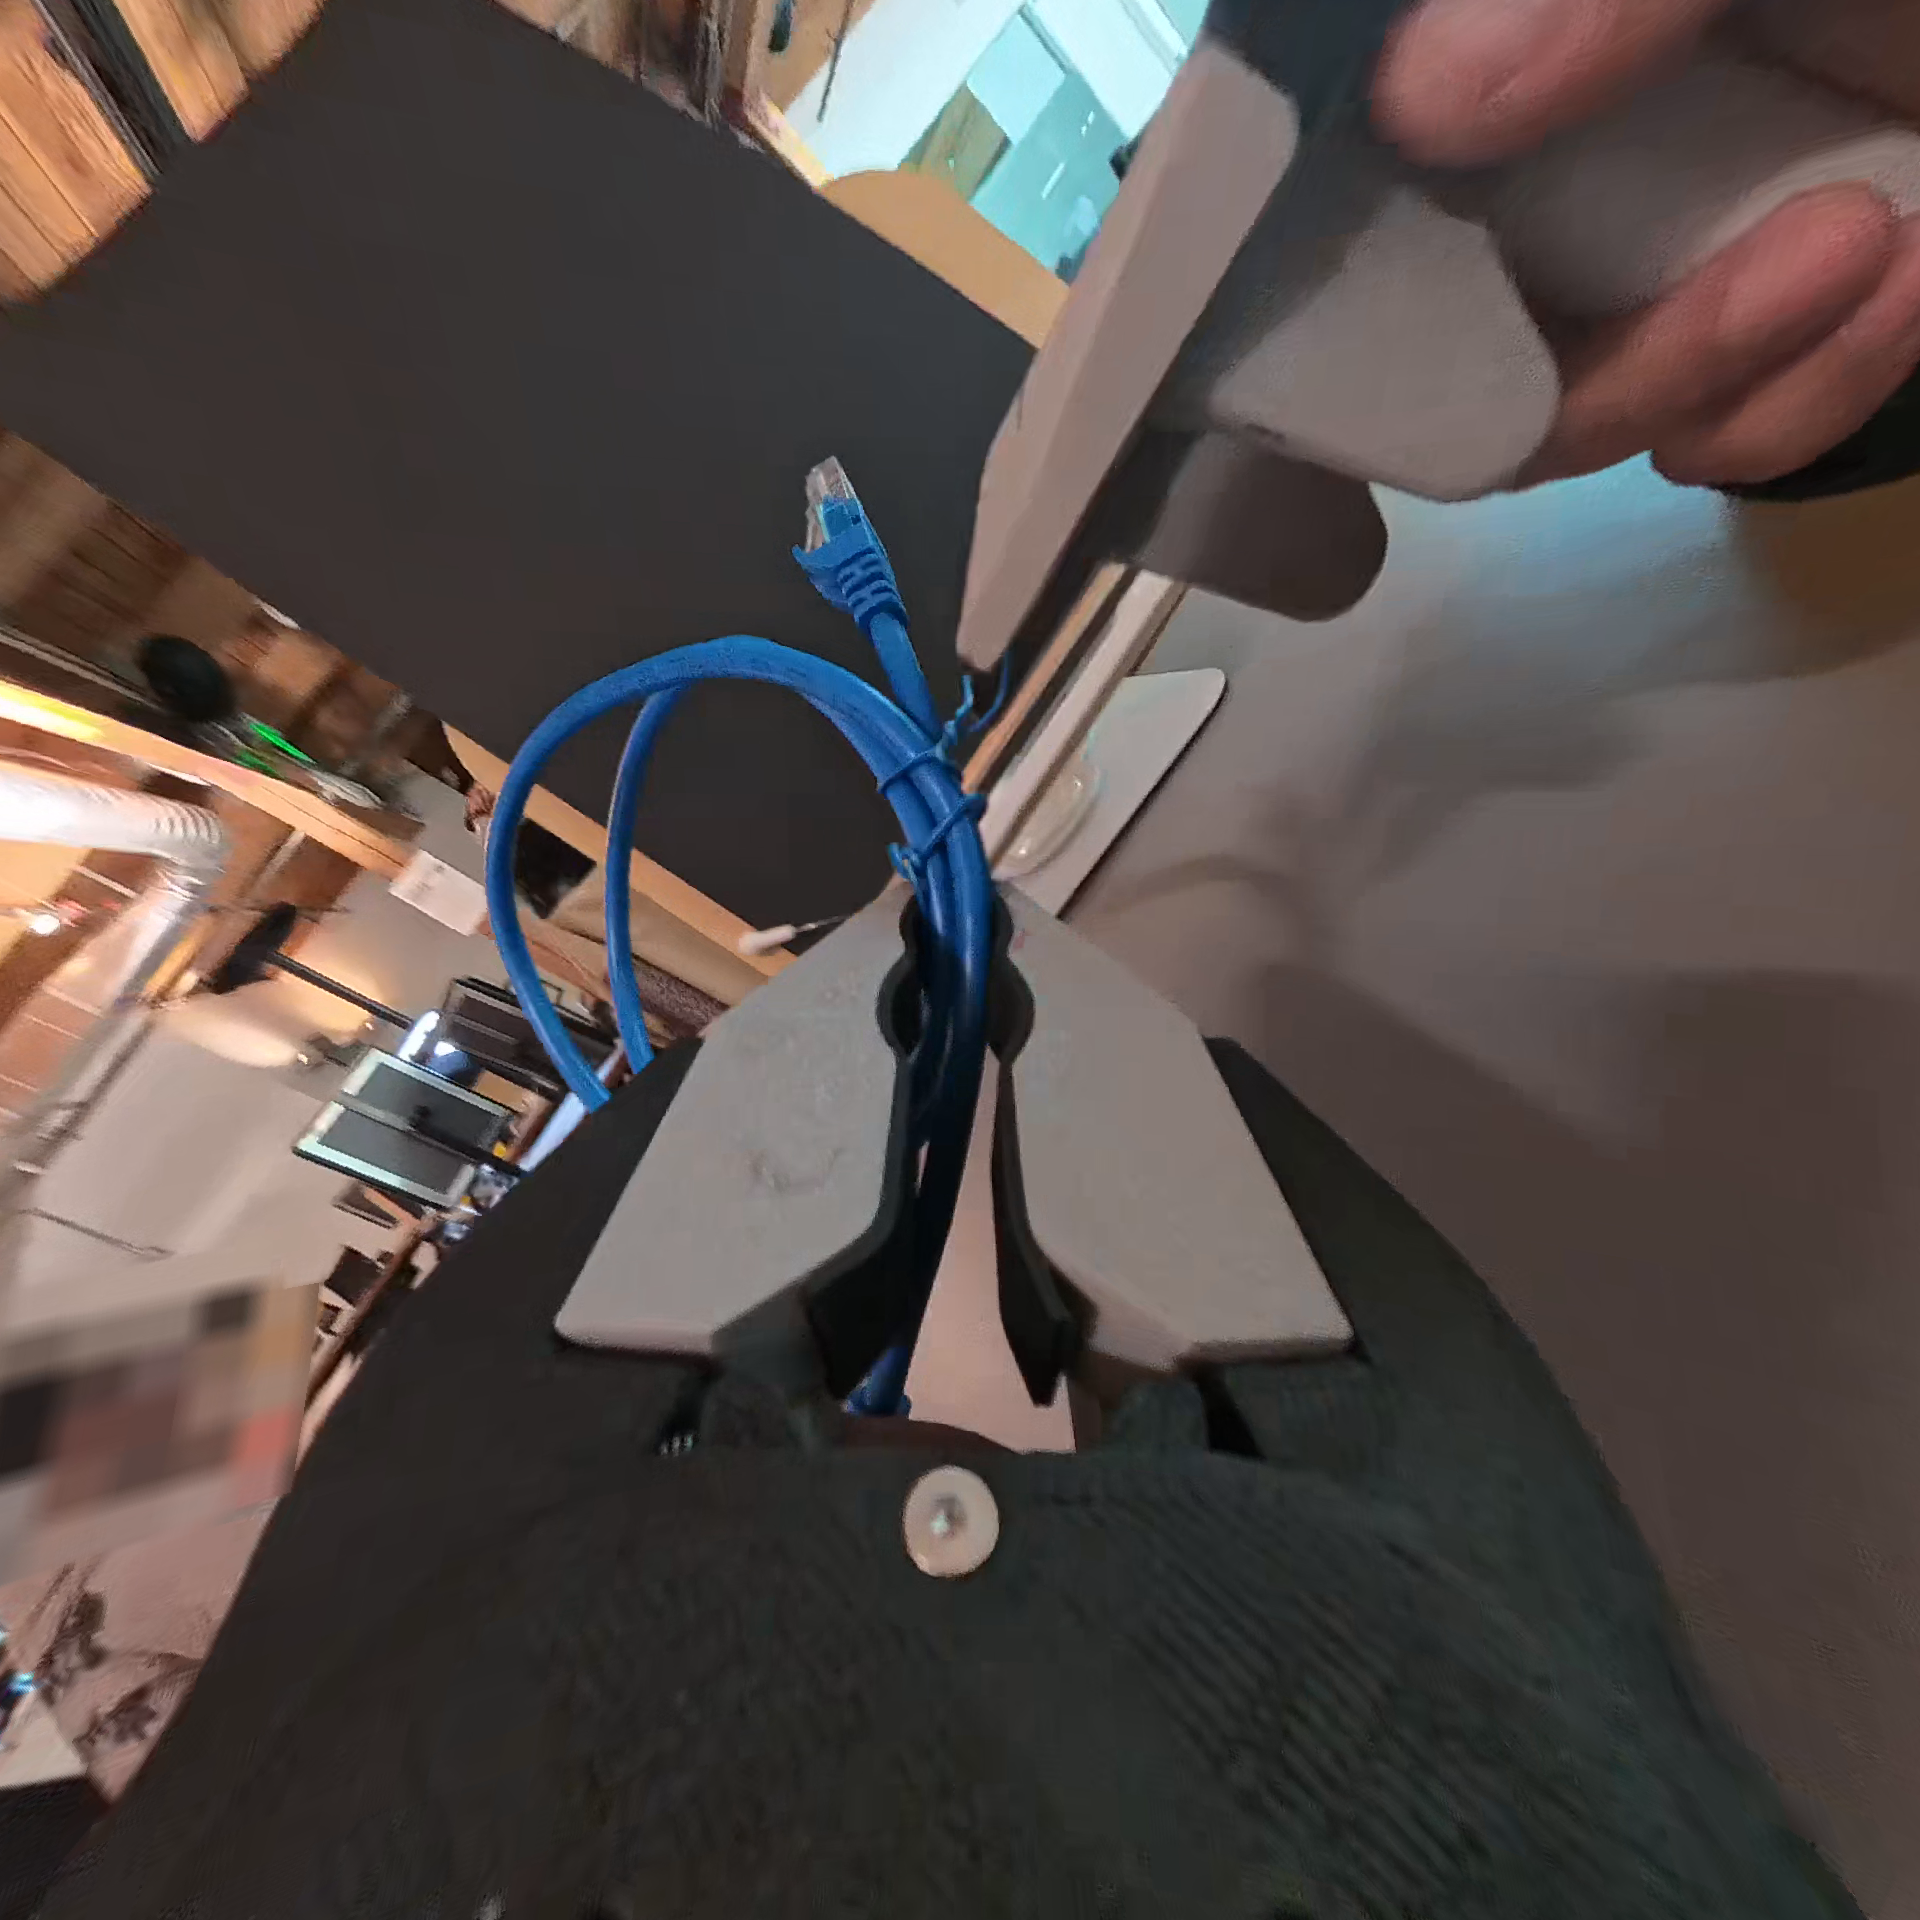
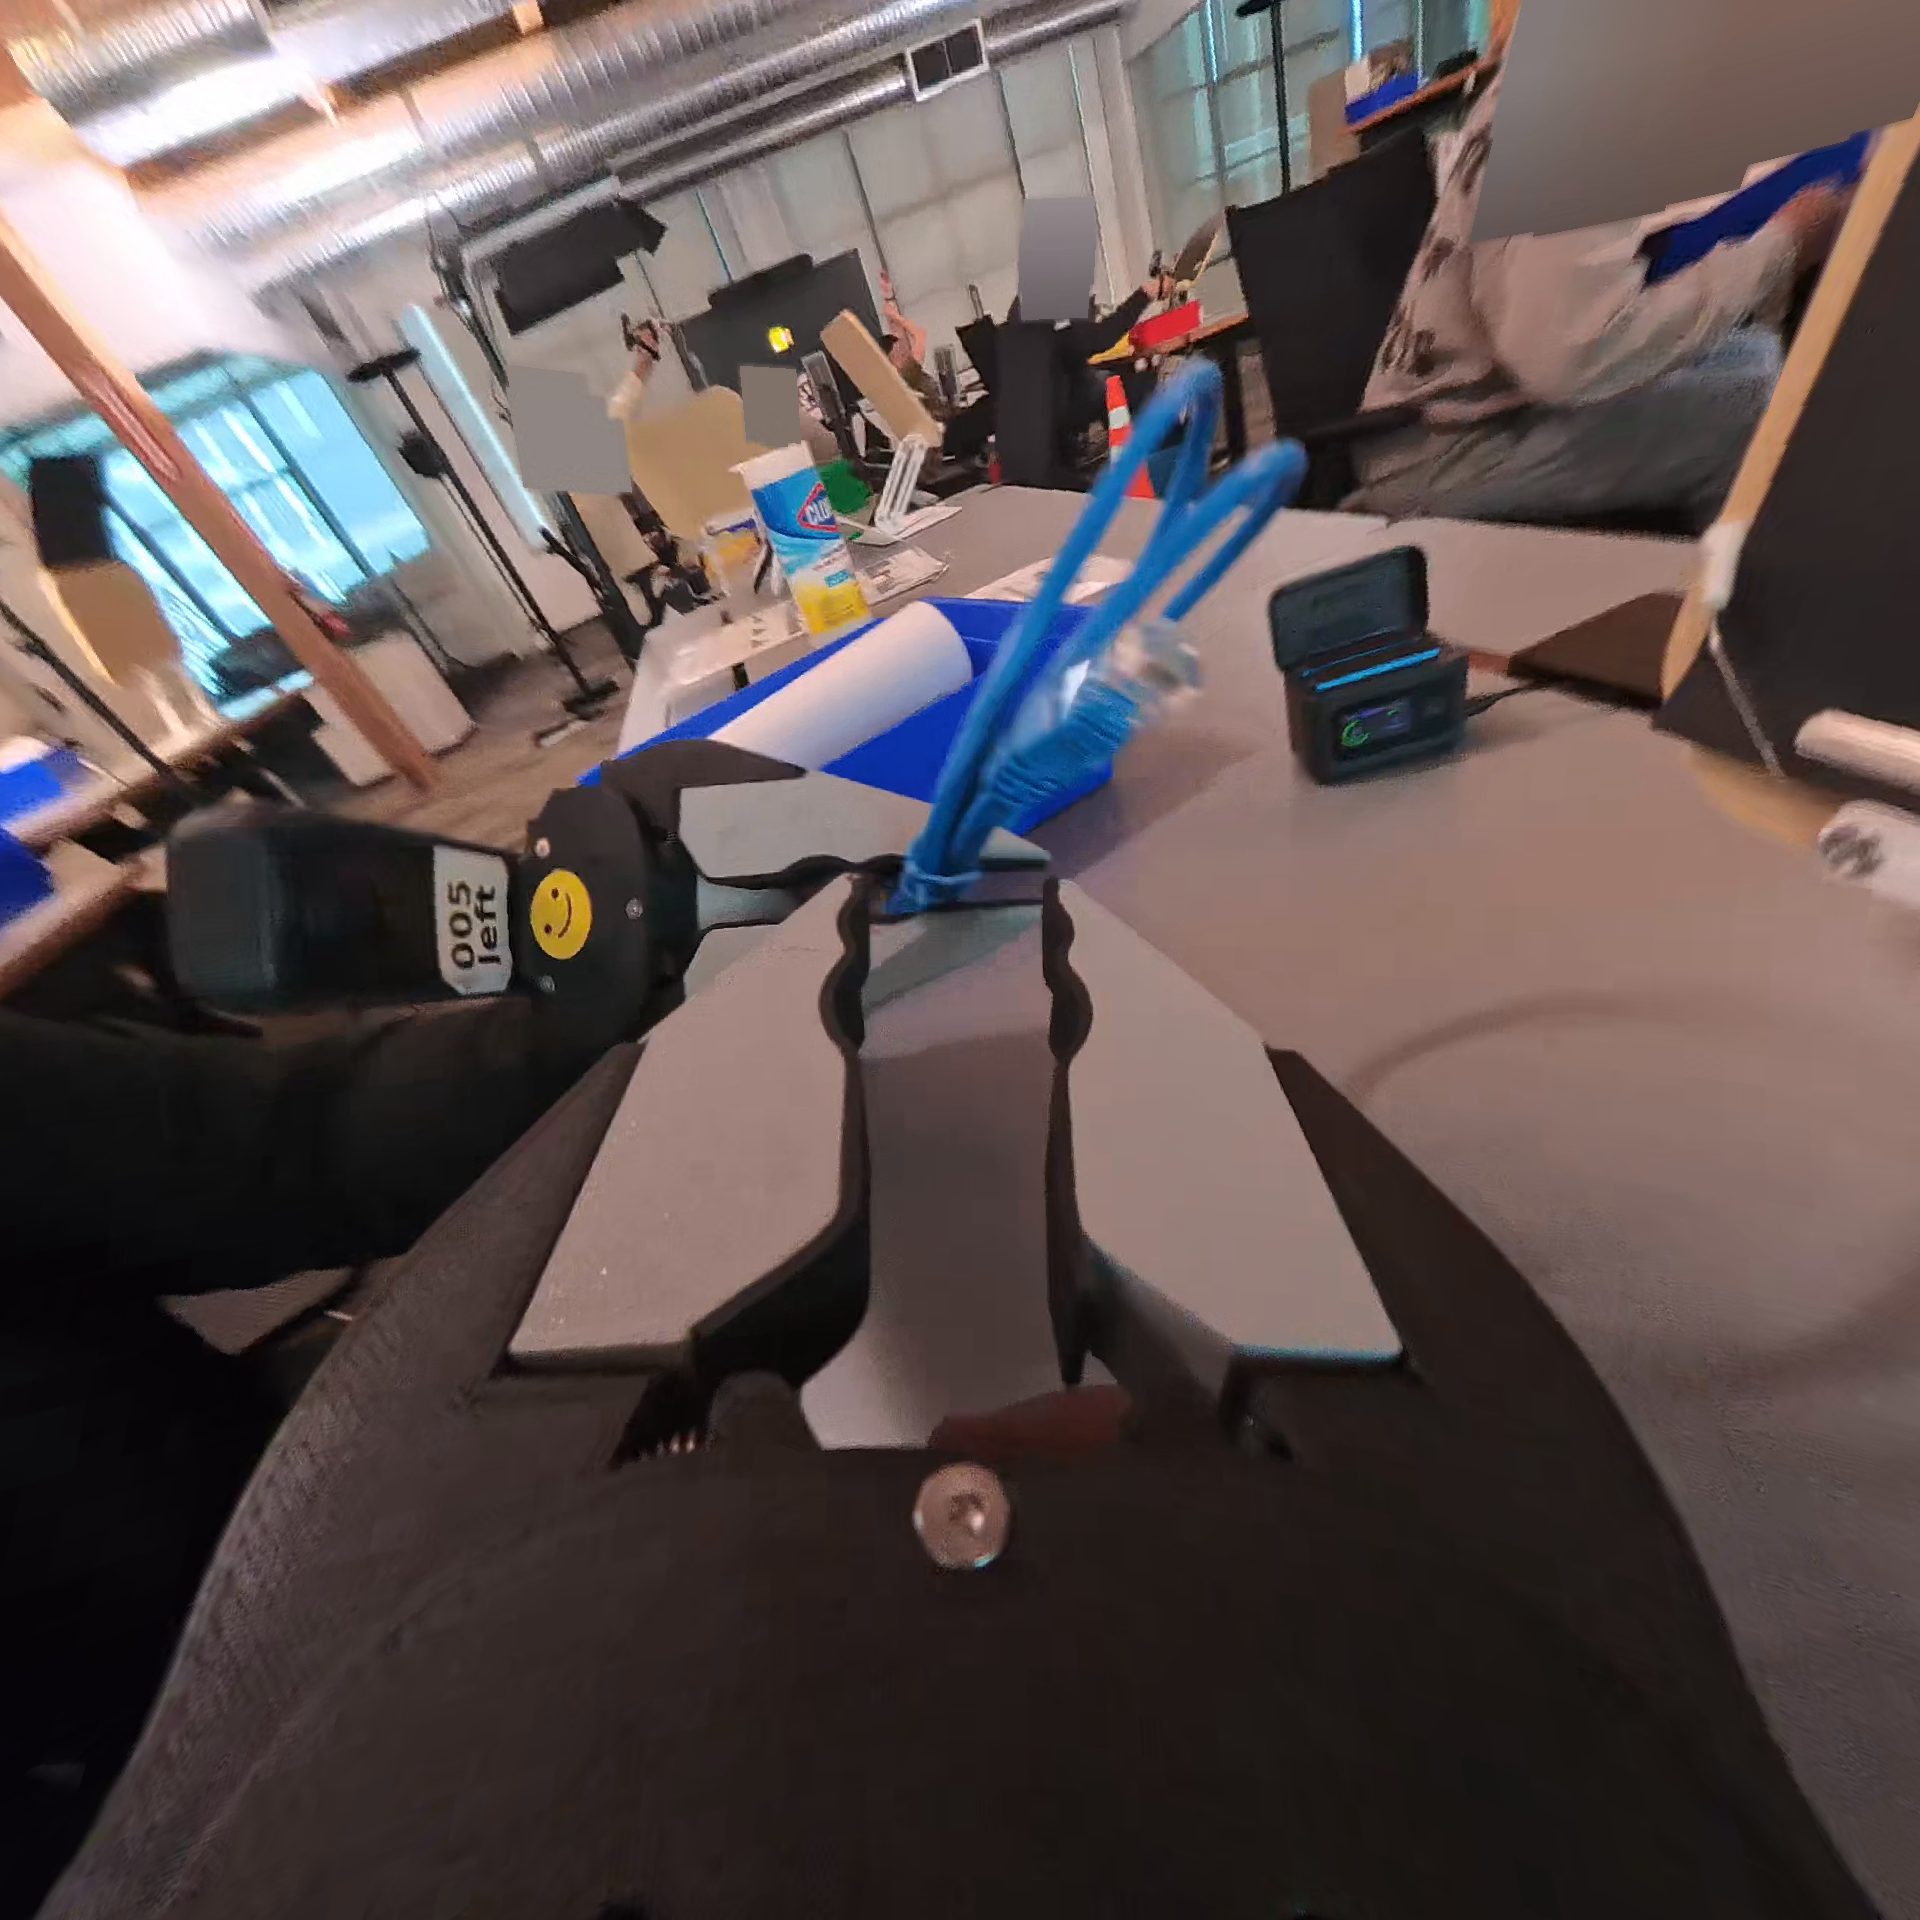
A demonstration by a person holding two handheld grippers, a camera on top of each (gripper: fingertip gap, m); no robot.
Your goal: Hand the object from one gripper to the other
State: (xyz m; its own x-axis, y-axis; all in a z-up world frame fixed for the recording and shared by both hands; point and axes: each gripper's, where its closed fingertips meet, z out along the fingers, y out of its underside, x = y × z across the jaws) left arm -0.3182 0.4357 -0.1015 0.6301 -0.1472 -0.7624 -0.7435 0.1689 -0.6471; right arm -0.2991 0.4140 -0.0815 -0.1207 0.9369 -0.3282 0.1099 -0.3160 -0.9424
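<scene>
Grey table (image 2: 1558, 1039), blue bin (image 2: 914, 748) w/ white roll (image 2: 852, 686), wipes tub (image 2: 805, 530), open black case (image 2: 1371, 665), black board (image 1: 468, 364)

blue cable (image 1: 940, 862), grey-and-black left gripper (image 1: 956, 971), yellow smiley sticker (image 2: 560, 914), blue bin (image 2: 914, 748).

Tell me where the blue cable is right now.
The blue cable is pinched in the left claw, its loops sticking up above the grey table; the open right claw is just beside it.

Blue cable (image 1: 940, 831) sheathed in smooth, slightly glossy plastic, clear plastic plug (image 1: 831, 494) at 12 o'clock, left gripper (image 1: 954, 971) faced in matt grey, rough black body, shiny metal screw (image 1: 949, 1522) at 6 o'clock.
</scene>
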